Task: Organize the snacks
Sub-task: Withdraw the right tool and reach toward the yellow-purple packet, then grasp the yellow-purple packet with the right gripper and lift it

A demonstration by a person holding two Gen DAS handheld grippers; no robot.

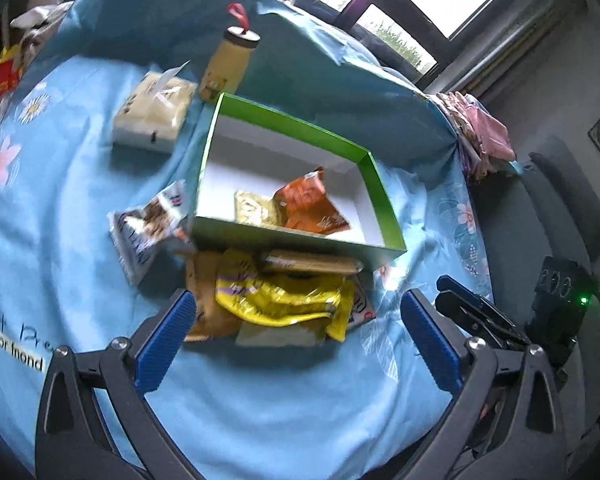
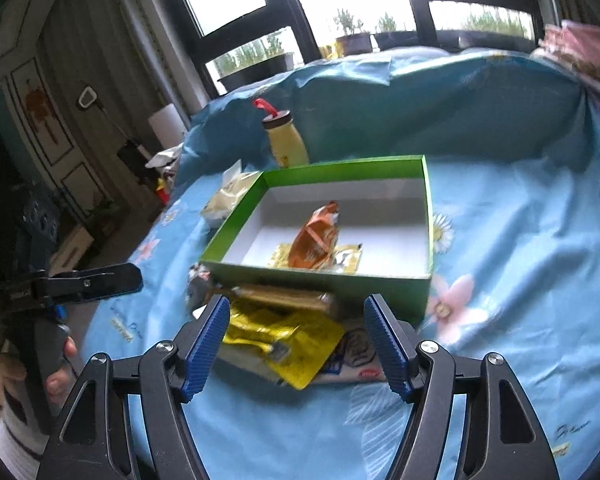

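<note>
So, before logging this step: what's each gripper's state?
Left gripper: open, holding nothing.
Right gripper: open, holding nothing.

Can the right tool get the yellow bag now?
Probably yes. The right tool is open and empty, and the yellow bag lies on top of the pile, in front of the green box, with nothing covering it.

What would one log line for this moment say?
left gripper: open, empty | right gripper: open, empty | green box: orange packet inside | yellow packet: outside

Each gripper (image 2: 296,316) has black triangular-cutout arms, silver screws and ribbed blue pads (image 2: 206,344).
</note>
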